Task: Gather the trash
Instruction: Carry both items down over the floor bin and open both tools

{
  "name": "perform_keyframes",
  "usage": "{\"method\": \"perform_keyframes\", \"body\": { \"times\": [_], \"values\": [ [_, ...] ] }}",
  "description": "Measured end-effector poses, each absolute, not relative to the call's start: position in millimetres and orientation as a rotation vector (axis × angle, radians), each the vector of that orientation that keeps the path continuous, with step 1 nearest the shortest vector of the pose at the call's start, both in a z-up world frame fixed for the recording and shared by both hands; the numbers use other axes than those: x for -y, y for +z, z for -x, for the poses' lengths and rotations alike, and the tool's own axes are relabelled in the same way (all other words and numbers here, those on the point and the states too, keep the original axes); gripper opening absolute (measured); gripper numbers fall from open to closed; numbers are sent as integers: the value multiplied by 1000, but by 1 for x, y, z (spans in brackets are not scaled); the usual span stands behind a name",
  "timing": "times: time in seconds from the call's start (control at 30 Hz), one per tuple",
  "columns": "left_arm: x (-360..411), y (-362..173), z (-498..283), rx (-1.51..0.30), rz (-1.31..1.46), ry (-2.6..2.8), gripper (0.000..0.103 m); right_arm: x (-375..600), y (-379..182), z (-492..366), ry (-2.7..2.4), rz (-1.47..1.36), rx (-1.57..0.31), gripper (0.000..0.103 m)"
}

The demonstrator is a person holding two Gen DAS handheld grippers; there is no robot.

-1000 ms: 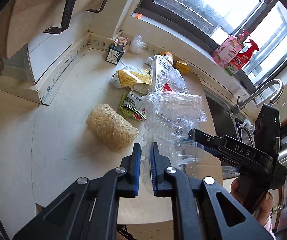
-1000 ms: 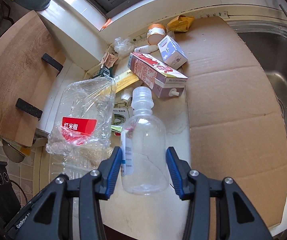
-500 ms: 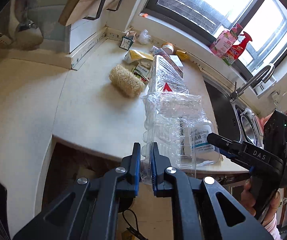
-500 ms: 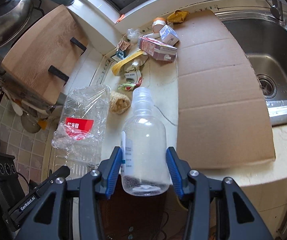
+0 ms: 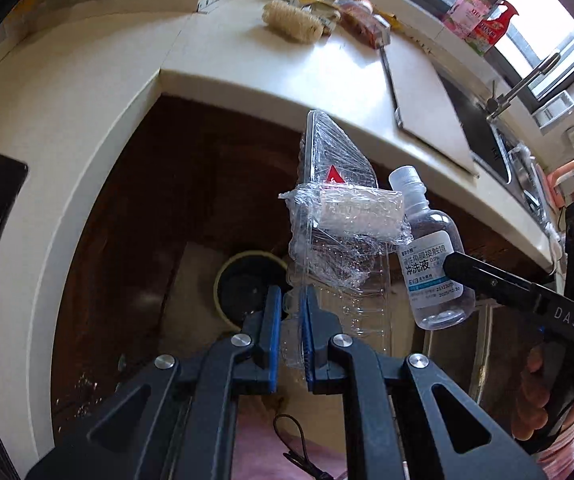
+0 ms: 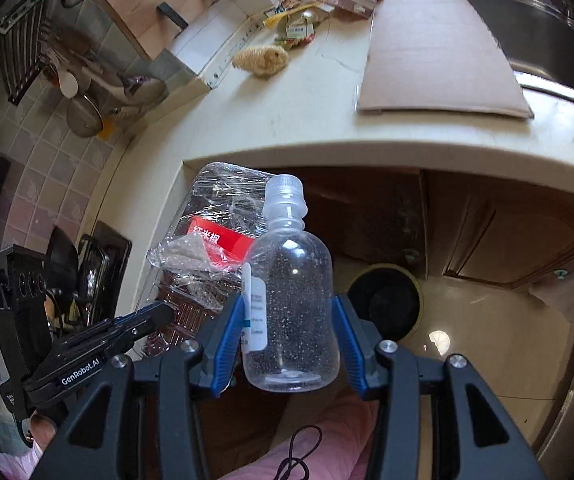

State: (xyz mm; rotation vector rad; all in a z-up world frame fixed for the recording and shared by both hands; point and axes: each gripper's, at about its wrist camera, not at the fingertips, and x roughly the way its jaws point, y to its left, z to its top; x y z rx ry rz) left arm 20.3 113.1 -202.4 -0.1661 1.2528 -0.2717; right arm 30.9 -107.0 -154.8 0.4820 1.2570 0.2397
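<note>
A cream counter (image 6: 427, 136) curves round the corner of a small kitchen, its front edge overhanging dark brown wooden cabinet doors (image 6: 519, 236). A steel sink (image 6: 543, 28) is set into it, with a chrome tap (image 5: 527, 80) below a dark-framed window (image 5: 535, 16) — bright daylight pours through. The wall (image 6: 43, 160) to one side is covered in small pale tiles, and a wire rack (image 6: 23, 40) hangs there above metal pans. The floor (image 6: 487, 332) below is glossy beige — a bright glint shows on it.
</note>
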Motion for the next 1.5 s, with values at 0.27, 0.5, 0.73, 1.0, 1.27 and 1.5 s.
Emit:
{"method": "perform_keyframes", "body": {
  "times": [0.27, 0.5, 0.73, 1.0, 1.27, 1.5],
  "values": [
    [-110, -308, -10, -1428, 65, -184, 7, 105, -270, -25, 143, -535, -1458, 46],
    [-95, -424, -37, -1564, -26, -149, 7, 108, -381, -37, 44, -522, -1595, 47],
    [-72, -513, -67, -1621, -130, -154, 10, 116, -475, -55, -16, -492, -1650, 50],
    [-63, -528, -81, -1567, -191, -116, 59, 122, -506, -70, -45, -471, -1639, 50],
    [-53, -480, -91, -1554, -192, -151, 59, 113, -438, -60, -14, -446, -1587, 50],
    [-53, -384, -87, -1460, -152, -181, 59, 112, -349, -45, 9, -459, -1488, 50]
  ]
}}
